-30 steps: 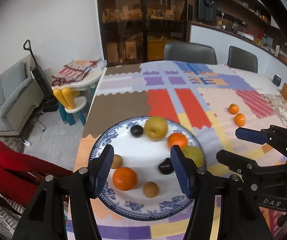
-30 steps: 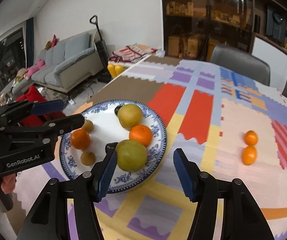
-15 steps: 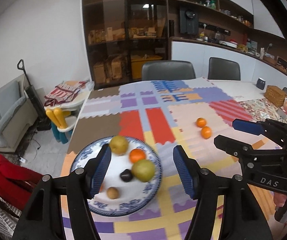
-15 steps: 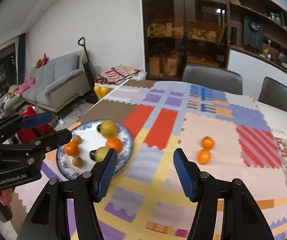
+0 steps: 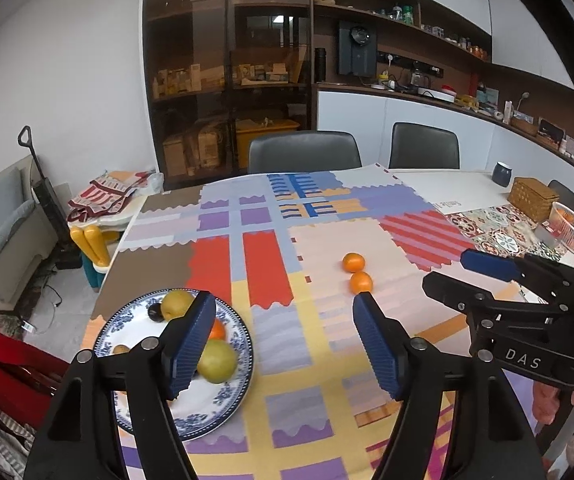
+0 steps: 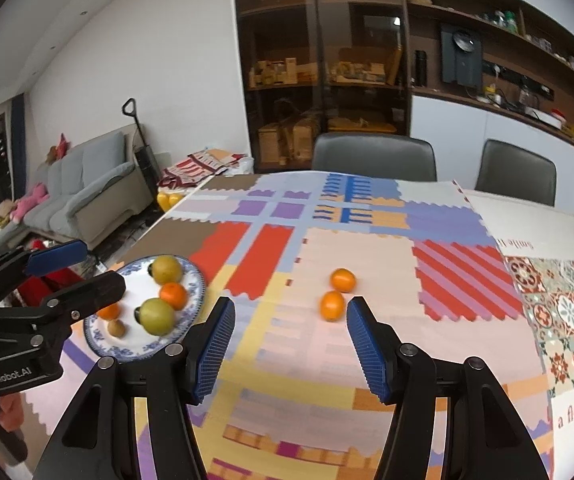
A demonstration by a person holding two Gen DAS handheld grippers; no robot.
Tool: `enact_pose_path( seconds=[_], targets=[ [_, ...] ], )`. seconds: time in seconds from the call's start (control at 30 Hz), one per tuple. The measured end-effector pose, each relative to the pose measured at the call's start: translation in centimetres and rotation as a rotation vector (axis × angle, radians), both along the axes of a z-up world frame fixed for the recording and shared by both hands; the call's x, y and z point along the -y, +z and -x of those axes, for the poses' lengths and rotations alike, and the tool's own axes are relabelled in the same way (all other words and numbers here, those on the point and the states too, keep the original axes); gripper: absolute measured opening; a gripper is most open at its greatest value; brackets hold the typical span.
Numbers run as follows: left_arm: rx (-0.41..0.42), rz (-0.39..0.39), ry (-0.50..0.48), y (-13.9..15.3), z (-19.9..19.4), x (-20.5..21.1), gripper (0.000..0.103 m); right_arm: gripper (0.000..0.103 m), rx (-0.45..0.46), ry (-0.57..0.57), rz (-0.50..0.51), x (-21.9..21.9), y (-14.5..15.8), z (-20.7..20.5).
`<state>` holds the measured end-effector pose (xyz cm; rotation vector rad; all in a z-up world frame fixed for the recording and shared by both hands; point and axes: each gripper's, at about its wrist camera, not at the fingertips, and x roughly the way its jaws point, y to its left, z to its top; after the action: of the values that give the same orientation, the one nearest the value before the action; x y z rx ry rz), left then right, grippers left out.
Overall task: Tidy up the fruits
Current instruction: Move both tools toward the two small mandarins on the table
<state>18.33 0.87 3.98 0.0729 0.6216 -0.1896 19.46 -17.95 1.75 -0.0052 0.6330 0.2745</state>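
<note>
The right wrist view is filled by one desk (image 6: 367, 360), spread with a patchwork cloth (image 6: 343, 240) of coloured blocks. One blue-patterned plate (image 6: 99, 338) is seen near the desk's left edge. On it are counted two yellow-green pears (image 6: 166, 269), two oranges (image 6: 173, 295), one small brown fruit (image 6: 117, 327) and two dark fruits (image 6: 138, 314), each only partly seen. Two more oranges (image 6: 342, 280) lie touching each other on the cloth toward the middle of the desk, well apart from the plate. Two grey chairs (image 6: 373, 154) are set at the far edge.

The right gripper (image 6: 287, 336) is held above the cloth with its fingers spread and nothing between them. The left gripper (image 5: 283, 334) is held above the plate's near side, its fingers opening, with nothing gripped between them.
</note>
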Motion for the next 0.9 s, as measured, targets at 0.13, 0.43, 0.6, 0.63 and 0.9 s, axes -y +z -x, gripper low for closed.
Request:
enact_pose_path(
  seconds=[0.13, 0.43, 0.6, 0.63, 0.9],
  targets=[
    [-0.014, -0.017, 0.025, -0.9, -1.1, 0.7, 0.071, 0.059, -0.022, -0.03, -0.005, 1.2, -0.9, -0.9],
    [-0.086, -0.029, 0.048, -4.2, -4.3, 1.2, 0.071, 0.059, -0.081, -0.07, 0.005, 2.1, -3.7, -4.0],
    [-0.12, -0.052, 0.046, -6.3, -5.8, 1.5, 0.071, 0.059, -0.131, -0.074, -0.006, 2.0, -5.8, -6.3],
    [-0.127, -0.053, 0.046, -6.6, -6.2, 1.6, 0.071, 0.059, -0.14, -0.075, -0.008, 2.0, -6.2, -6.8],
    [-0.17, -0.061, 0.035, -8.9, -9.4, 2.2, 0.071, 0.059, -0.218, -0.069, -0.009, 1.2, -9.3, -10.9]
  ],
)
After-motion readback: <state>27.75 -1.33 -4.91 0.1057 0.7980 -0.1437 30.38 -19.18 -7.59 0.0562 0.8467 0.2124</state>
